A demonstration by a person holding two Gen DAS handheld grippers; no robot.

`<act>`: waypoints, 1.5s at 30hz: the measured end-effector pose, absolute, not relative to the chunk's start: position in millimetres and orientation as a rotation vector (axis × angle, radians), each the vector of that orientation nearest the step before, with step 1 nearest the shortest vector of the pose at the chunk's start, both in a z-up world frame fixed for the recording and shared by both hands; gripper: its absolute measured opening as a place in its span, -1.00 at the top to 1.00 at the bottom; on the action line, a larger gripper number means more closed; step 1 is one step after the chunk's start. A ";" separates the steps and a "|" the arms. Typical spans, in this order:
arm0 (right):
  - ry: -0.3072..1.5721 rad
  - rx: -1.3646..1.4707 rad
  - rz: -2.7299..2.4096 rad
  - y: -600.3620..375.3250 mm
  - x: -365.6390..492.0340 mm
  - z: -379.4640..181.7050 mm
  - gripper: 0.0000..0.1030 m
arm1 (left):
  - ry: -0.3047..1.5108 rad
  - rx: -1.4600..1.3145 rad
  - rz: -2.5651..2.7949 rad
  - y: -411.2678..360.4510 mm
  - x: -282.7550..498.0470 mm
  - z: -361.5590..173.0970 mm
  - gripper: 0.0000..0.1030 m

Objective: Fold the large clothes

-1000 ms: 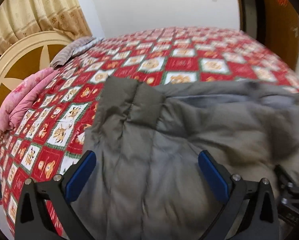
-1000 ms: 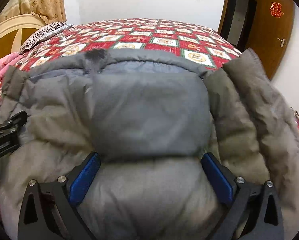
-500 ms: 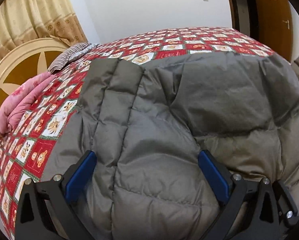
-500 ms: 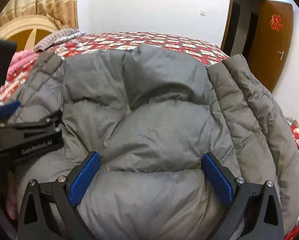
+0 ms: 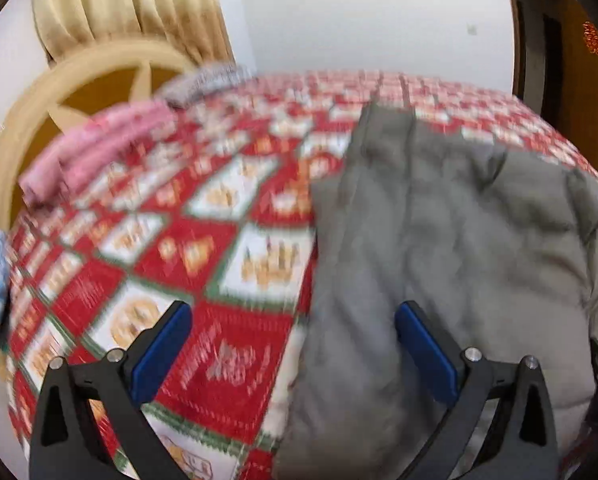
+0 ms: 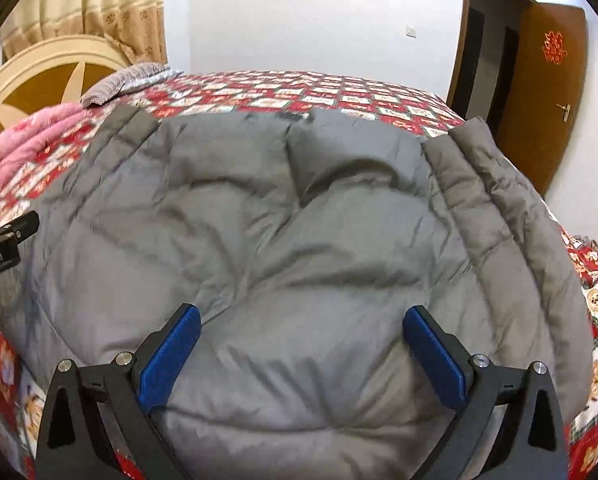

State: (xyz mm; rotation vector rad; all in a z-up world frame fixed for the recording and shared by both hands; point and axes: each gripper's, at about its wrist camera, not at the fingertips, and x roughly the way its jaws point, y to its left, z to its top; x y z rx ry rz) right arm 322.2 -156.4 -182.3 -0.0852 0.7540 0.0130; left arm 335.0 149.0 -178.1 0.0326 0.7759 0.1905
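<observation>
Jacket point(image 6: 299, 240): grey, quilted and puffy, lying spread on the bed, filling most of the right wrist view; stitched channels run along both side edges, soft creases cross the middle.
Jacket edges: a narrow ribbed strip on the left side, a thicker rolled, padded strip on the right side that rises above the flat middle.
Bed point(image 5: 203, 248): covered by a red, white and green checked spread with small orange figures; the jacket sits on its near part.
Left tongs point(image 5: 291, 344): wide apart, holding nothing; one blue pad over the spread, the other over the jacket's left edge. This view is blurred.
Right tongs point(image 6: 301, 356): wide apart, holding nothing, over the jacket's near middle.
Headboard end: pink bedding point(image 6: 23, 140) and a striped pillow point(image 6: 123, 80) lie beyond the jacket, apart from it.
</observation>
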 end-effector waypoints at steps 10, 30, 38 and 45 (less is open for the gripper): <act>0.791 -0.171 -0.025 -142.1 329.7 -204.5 -0.97 | 0.847 -0.209 0.071 156.9 328.9 -192.9 -1.00; 0.798 -0.182 -0.046 -138.8 328.3 -204.7 -0.97 | 0.798 -0.233 -0.184 137.4 315.1 -184.3 0.79; 0.831 -0.216 0.076 -101.8 295.8 -191.4 -0.96 | 0.774 -0.230 -0.144 187.8 287.2 -167.7 0.81; 0.764 -0.048 0.159 -99.0 271.5 -160.0 -0.97 | 0.793 -0.246 -0.093 213.9 288.2 -186.0 0.81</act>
